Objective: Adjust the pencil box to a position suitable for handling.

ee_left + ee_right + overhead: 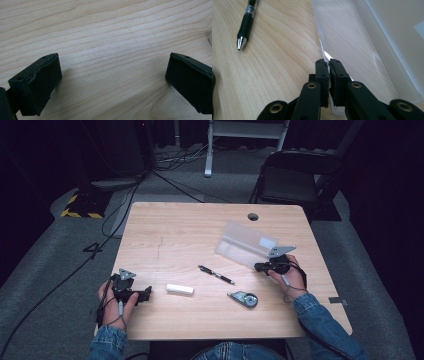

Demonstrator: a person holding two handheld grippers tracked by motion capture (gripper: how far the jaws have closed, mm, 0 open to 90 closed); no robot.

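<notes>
A clear plastic case lies open on the right half of the wooden table. My right gripper is at its near edge. In the right gripper view the jaws are pinched together on the thin front wall of the case. A black pen lies just left of the case, its tip showing in the right gripper view. My left gripper rests at the table's near left, pointing at a white eraser. Its jaws stand wide apart over bare wood.
A grey correction-tape dispenser lies near the front edge, between the pen and my right hand. A cable hole sits at the table's far side. A folding chair stands beyond the far right corner, and cables run across the floor on the left.
</notes>
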